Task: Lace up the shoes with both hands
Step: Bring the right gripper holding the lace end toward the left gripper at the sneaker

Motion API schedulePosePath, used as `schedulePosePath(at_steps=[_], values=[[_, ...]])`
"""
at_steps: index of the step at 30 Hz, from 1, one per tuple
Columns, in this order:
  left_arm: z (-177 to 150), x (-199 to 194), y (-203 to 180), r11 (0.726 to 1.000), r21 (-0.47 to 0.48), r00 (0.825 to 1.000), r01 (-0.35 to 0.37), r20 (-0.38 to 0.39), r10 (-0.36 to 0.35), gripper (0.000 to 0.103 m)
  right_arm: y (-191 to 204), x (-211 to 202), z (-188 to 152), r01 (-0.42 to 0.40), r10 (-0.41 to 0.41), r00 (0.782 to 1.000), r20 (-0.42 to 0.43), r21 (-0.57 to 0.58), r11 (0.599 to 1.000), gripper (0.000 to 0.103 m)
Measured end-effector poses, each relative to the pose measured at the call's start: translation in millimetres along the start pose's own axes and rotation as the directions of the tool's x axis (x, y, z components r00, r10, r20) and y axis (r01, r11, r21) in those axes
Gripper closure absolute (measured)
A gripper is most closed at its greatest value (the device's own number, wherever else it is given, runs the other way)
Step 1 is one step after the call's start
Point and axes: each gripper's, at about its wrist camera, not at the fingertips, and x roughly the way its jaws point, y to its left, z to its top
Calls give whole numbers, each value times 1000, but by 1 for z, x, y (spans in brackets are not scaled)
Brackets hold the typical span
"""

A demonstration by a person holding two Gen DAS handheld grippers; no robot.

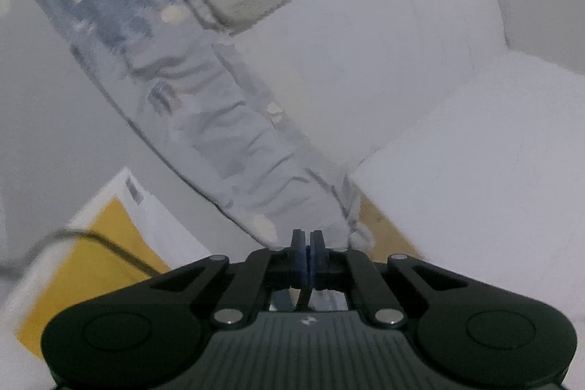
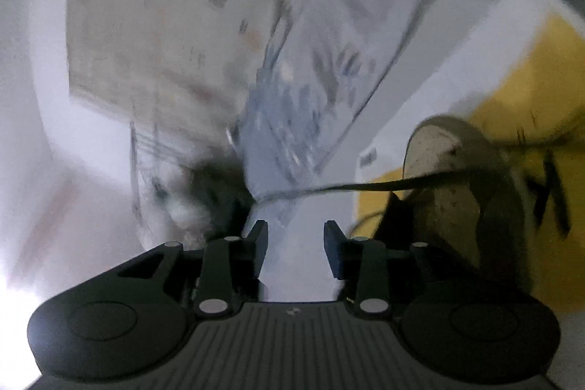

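Shoe (image 2: 464, 192), lace (image 2: 384, 186) only in right view; left gripper (image 1: 307, 238) closed.

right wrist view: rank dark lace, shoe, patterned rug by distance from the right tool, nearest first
1. Dark lace: strung across just ahead of the open right tool, running off to the right.
2. Shoe: right of the tool, on the yellow surface; the lace leads to it.
3. Patterned rug: upper left, far behind, blurred.
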Motion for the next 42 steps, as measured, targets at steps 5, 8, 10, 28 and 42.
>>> schedulePosePath(at_steps=[5, 8, 10, 28, 42], values=[[1, 4, -21, 983, 181, 997, -29, -64, 42, 103, 66, -11, -19, 201, -179, 979, 100, -644, 739, 68], [-5, 10, -29, 971, 236, 993, -26, -108, 52, 103, 92, -12, -53, 330, -222, 938, 265, -879, 345, 76], [-9, 12, -33, 967, 254, 991, -15, -125, 48, 103, 94, -9, -70, 311, -224, 938, 264, -927, 211, 85], [-15, 16, -40, 960, 278, 982, 34, -189, 20, 103, 89, 5, -97, 371, -226, 900, 372, -927, -45, 98], [-24, 20, -45, 904, 423, 959, -59, -227, 168, 70, 86, -3, -90, 358, -255, 908, 333, -932, 56, 103]])
